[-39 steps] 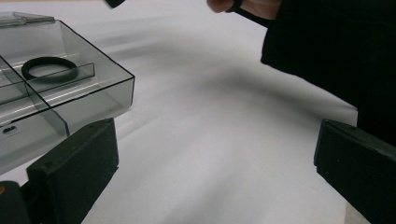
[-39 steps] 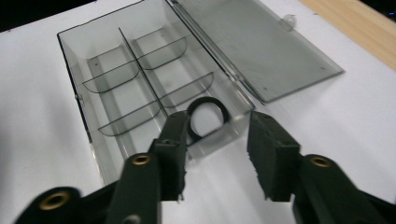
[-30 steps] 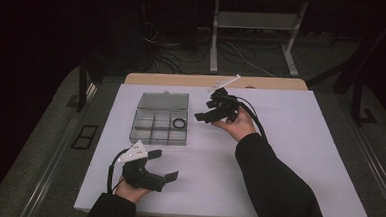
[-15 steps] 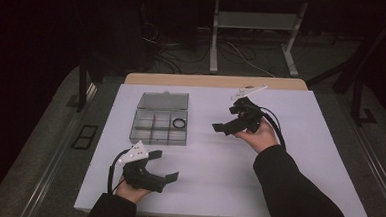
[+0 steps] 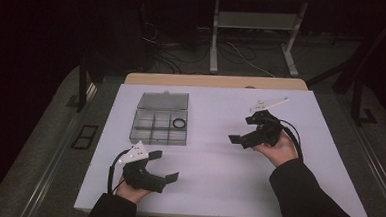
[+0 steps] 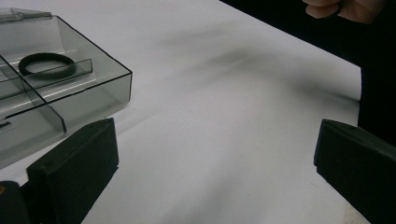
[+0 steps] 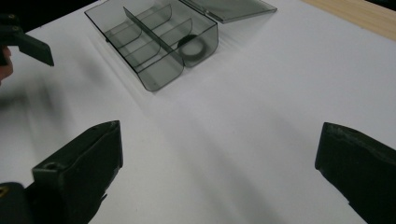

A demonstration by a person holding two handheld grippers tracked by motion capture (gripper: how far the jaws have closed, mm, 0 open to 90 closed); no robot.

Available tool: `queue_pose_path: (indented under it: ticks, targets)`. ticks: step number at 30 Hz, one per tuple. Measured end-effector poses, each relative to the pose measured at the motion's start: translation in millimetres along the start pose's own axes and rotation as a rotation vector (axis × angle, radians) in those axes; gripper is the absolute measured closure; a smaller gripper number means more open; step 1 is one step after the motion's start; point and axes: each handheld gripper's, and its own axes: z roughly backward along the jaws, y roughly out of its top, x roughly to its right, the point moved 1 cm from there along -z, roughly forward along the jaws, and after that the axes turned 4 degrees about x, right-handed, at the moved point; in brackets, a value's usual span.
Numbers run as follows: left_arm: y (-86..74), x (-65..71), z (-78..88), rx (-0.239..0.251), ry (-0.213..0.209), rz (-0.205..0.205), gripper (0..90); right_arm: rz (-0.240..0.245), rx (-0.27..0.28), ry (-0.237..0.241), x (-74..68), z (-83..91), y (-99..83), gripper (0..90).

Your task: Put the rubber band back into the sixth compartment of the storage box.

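A clear grey compartment box (image 5: 152, 129) with its lid laid back sits on the white table, left of centre. A black ring (image 5: 179, 123) lies in its far right compartment. My left gripper (image 5: 164, 165) rests near the front edge, open and empty, with the box (image 6: 70, 88) and the ring (image 6: 46, 65) just ahead of its left jaw. My right gripper (image 5: 241, 130) hovers well to the right of the box. Its jaws have just been opening and now stand wide with nothing between them. It faces the box (image 7: 154, 37) and the ring (image 7: 194, 49).
A wooden strip (image 5: 212, 81) runs along the table's far edge. A metal stand (image 5: 255, 21) and cables lie on the dark floor behind. The white tabletop (image 5: 217, 185) stretches between the two hands. The left gripper's jaw (image 7: 28, 44) appears at the top left of the right gripper view.
My right gripper has moved right and a little nearer, away from the box, and its jaws have spread. The left gripper has stayed put.
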Motion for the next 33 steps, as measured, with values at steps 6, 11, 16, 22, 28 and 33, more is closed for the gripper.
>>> queue_pose_path:
  ticks: [6,11,16,22,28,33]
  targets:
    - [-0.1,0.0,0.1,0.0,0.0,0.001,0.0,-0.011,0.007,-0.008,-1.8,12.4,-15.0,0.2]
    - [-0.1,0.3,0.1,0.0,0.001,0.001,0.0,-0.025,0.016,-0.021,-1.7,24.2,-32.5,0.2]
    - [-0.4,0.3,0.2,0.0,0.002,0.001,0.0,-0.048,0.023,-0.029,-1.2,36.0,-49.5,0.2]
    - [-0.6,0.6,0.2,-0.001,0.004,0.001,0.0,-0.077,0.043,-0.037,-2.4,49.8,-69.9,0.2]
    - [-0.7,0.8,-0.2,-0.004,0.005,-0.001,0.0,-0.106,0.061,-0.059,-3.9,64.7,-102.1,0.2]
    - [-1.1,0.2,-0.4,-0.011,0.007,-0.003,0.0,-0.127,0.076,-0.071,-6.4,69.6,-118.8,0.2]
